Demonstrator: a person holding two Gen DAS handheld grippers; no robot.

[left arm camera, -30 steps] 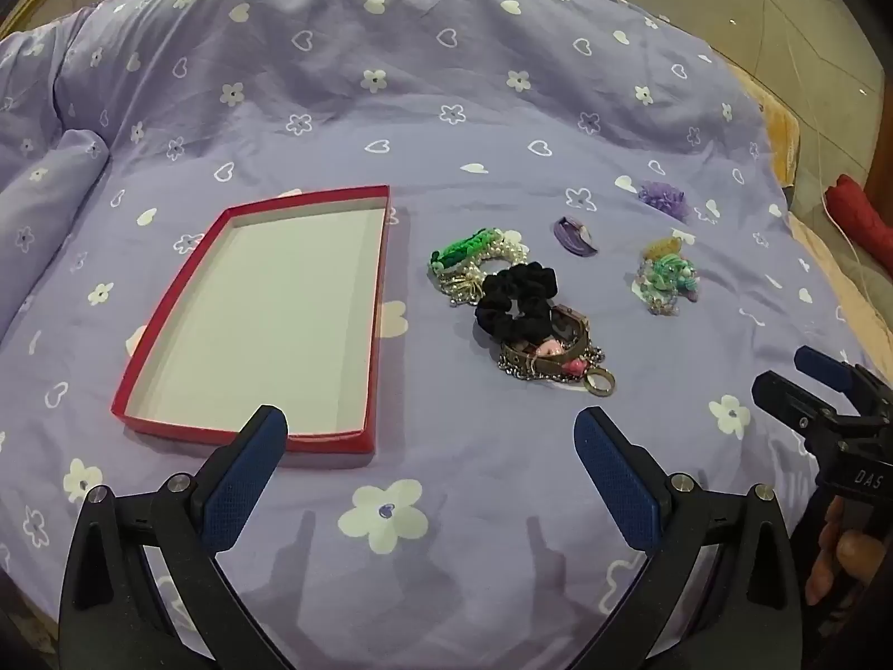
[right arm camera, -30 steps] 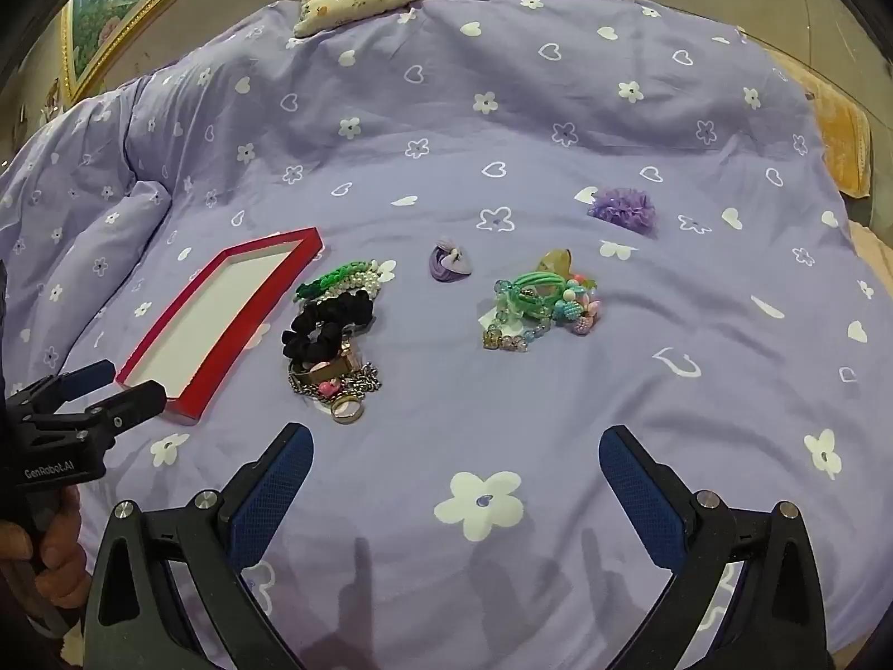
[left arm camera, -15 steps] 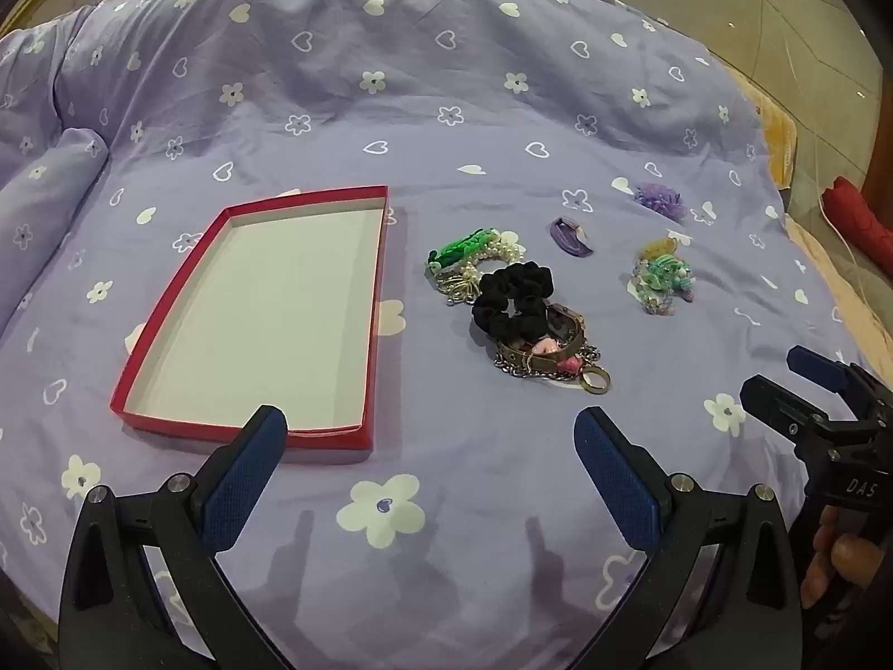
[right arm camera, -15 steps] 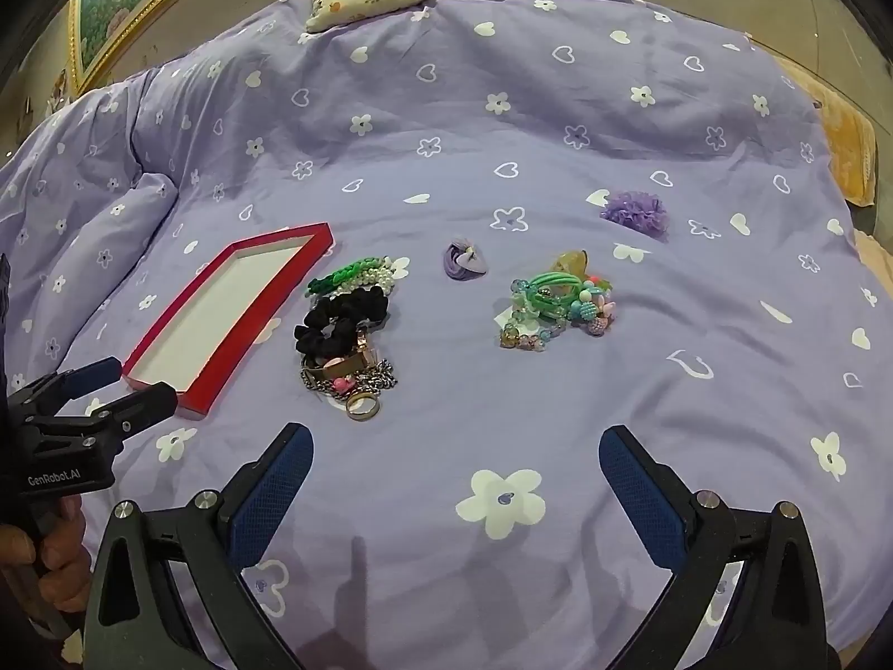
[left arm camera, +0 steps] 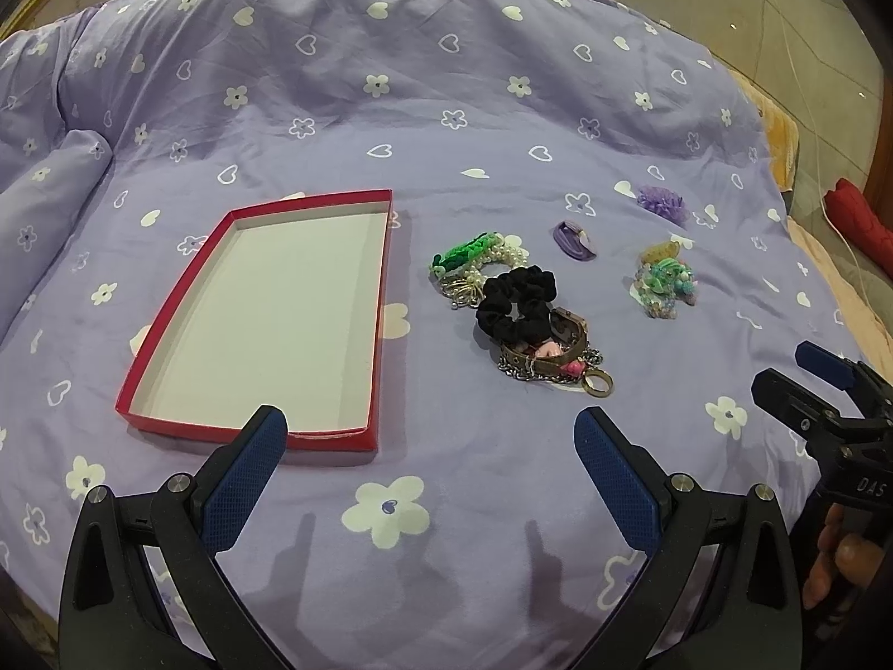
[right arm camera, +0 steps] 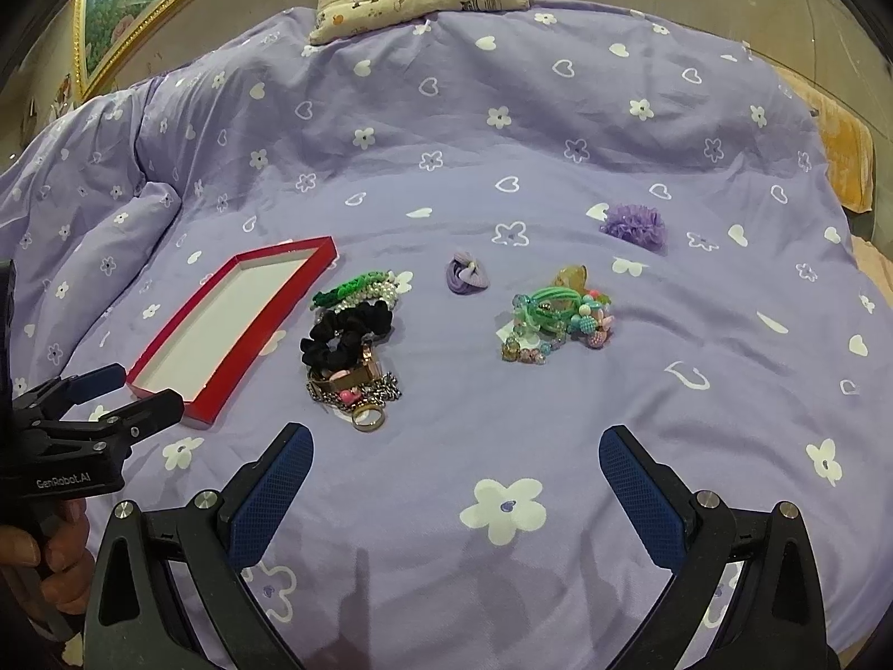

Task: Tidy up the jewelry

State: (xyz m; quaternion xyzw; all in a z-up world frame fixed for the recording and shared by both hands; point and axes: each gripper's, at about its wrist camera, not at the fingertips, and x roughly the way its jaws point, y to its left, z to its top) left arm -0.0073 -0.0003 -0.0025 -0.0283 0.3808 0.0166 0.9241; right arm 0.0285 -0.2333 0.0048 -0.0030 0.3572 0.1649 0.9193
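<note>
Compared with one second ago, both cameras sit slightly higher and the jewelry pile (left arm camera: 519, 312) appears lower in view; nothing on the purple bedcover (left arm camera: 446, 111) has moved. The left gripper (left arm camera: 430, 472) and the right gripper (right arm camera: 455, 480) both stand wide apart, holding nothing. The pile lies just right of the red tray (left arm camera: 245, 424). Readable writing: "GenRobot.AI", "DAS".

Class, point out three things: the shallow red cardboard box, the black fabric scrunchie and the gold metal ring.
shallow red cardboard box (left arm camera: 167, 325): left wrist view, left wall.
black fabric scrunchie (left arm camera: 497, 319): left wrist view, left ruffle.
gold metal ring (right arm camera: 368, 419): right wrist view, its band.
</note>
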